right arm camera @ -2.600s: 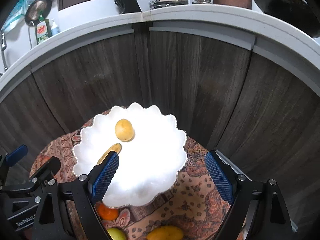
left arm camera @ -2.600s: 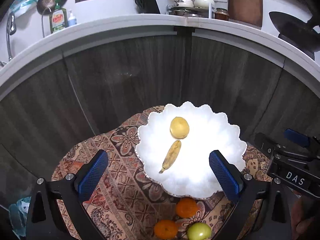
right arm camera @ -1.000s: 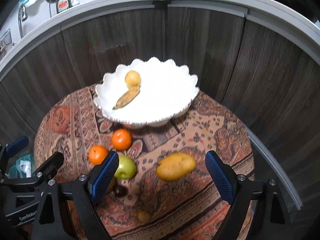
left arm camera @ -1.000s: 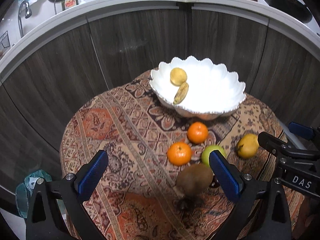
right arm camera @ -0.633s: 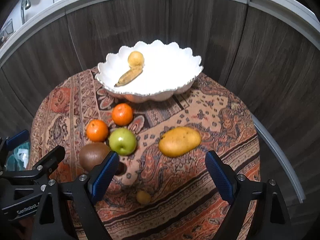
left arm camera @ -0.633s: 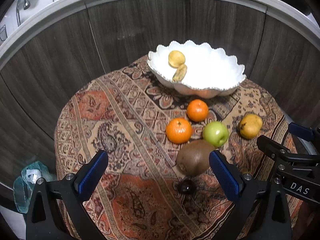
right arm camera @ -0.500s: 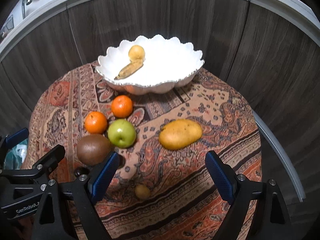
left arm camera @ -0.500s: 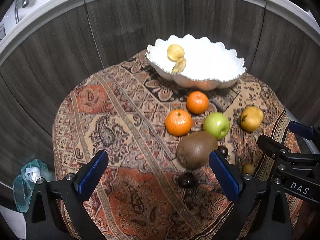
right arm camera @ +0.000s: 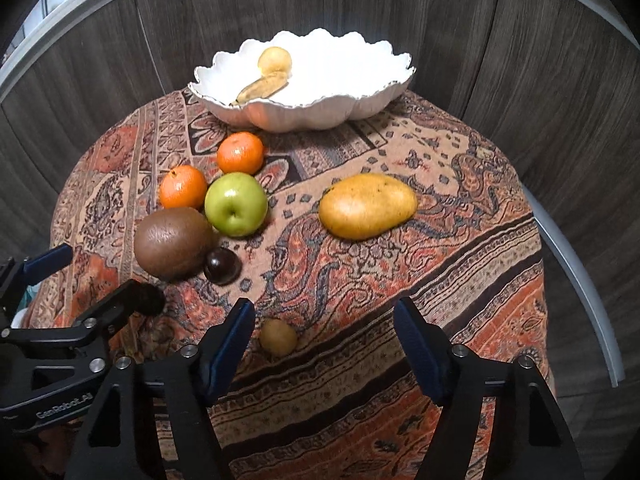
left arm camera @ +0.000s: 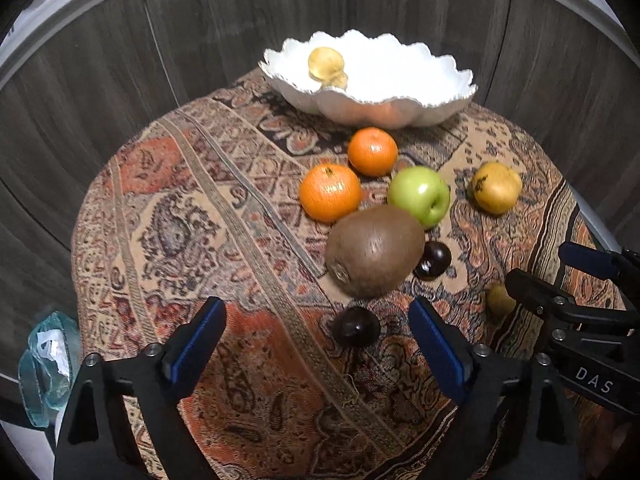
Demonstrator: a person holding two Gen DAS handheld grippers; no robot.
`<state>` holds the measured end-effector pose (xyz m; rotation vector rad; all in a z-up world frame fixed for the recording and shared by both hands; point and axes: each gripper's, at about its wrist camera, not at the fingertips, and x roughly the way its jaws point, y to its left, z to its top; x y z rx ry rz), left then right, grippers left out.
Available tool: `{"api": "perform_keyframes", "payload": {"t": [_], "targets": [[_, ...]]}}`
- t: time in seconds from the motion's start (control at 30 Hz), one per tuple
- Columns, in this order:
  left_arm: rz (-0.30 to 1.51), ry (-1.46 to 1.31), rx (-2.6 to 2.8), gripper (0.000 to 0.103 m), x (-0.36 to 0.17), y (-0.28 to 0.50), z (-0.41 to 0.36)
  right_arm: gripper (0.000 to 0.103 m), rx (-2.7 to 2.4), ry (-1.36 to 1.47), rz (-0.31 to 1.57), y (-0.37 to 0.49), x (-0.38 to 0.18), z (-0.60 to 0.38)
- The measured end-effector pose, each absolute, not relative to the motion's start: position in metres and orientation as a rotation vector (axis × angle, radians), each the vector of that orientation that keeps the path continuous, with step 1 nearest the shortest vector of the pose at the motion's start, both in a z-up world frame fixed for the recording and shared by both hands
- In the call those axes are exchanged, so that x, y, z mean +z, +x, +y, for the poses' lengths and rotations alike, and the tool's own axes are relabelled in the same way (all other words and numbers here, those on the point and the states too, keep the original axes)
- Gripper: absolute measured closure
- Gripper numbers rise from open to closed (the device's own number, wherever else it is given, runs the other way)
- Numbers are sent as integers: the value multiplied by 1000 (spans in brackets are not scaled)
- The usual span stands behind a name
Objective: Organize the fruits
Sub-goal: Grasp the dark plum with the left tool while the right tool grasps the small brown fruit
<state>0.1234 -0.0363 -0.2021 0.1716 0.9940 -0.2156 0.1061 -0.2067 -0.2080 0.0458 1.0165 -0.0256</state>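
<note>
A white scalloped bowl (left arm camera: 432, 104) (right arm camera: 360, 108) at the table's far side holds a small banana (right arm camera: 262, 87) and a round yellow fruit (left arm camera: 326, 62) (right arm camera: 274, 59). On the patterned cloth lie two oranges (left arm camera: 330, 192) (left arm camera: 373, 151), a green apple (left arm camera: 418, 196) (right arm camera: 236, 210), a kiwi (left arm camera: 375, 250) (right arm camera: 173, 242), two dark plums (left arm camera: 357, 326) (left arm camera: 433, 260), a mango (right arm camera: 367, 205) (left arm camera: 497, 193) and a small yellow fruit (right arm camera: 279, 337). My left gripper (left arm camera: 316, 344) is open and empty, just short of the kiwi. My right gripper (right arm camera: 324, 340) is open and empty, around the small yellow fruit's near side.
The round table's cloth (left arm camera: 192, 216) drops off at its edges. Dark wood cabinet panels (right arm camera: 500, 60) curve behind. A pale blue bag (left arm camera: 44, 360) lies on the floor at the left. The right gripper's body (left arm camera: 580, 340) stands at the right in the left wrist view.
Both grippers have pulled back from above the bowl and dropped lower toward the table's near side, so the loose fruits came into view. Jaws stayed open.
</note>
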Motion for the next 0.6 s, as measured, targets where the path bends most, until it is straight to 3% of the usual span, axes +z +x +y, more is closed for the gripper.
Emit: {"api": "perform_keyframes", "payload": {"t": [0.37,0.6], "targets": [[1039,155,-237,33,-220,127,-39,42,8,48,1047,106,-223,-202],[1068,125,-254,44,-227,128,-38,55,60,51,1057,105,-224,-195]]}}
